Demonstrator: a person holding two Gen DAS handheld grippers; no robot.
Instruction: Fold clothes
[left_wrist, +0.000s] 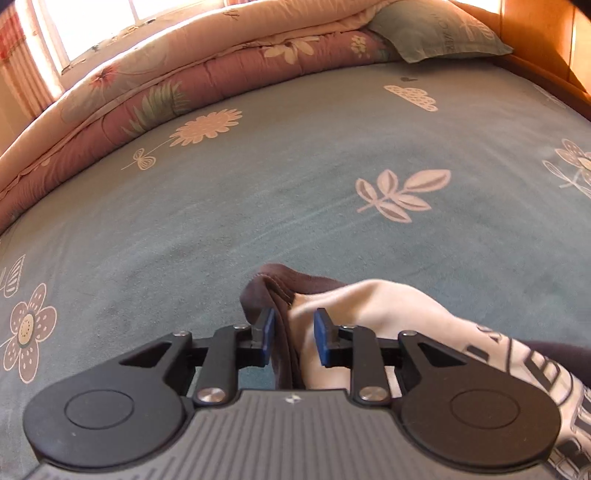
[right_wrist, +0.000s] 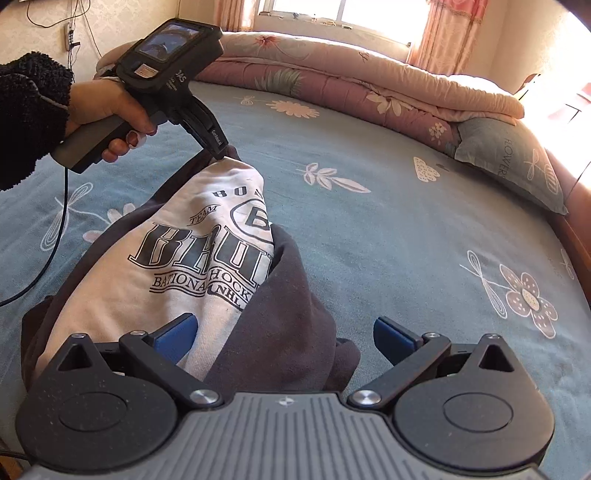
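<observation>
A white sweatshirt (right_wrist: 166, 258) with dark brown sleeves and a black hockey print lies bunched on the blue flowered bed sheet (right_wrist: 388, 229). My left gripper (left_wrist: 294, 339) is shut on a fold of its white and brown cloth (left_wrist: 295, 302) and holds that end lifted; it also shows in the right wrist view (right_wrist: 218, 153), pinching the garment's top. My right gripper (right_wrist: 284, 338) is open, its blue pads on either side of a dark brown sleeve (right_wrist: 288, 314) at the garment's near end, with the cloth lying between them.
A rolled pink and cream quilt (right_wrist: 351, 77) lies along the far side of the bed. A blue pillow (right_wrist: 513, 158) sits at the right by the wooden headboard (left_wrist: 546, 33). A black cable (right_wrist: 55, 236) hangs from the left gripper's handle.
</observation>
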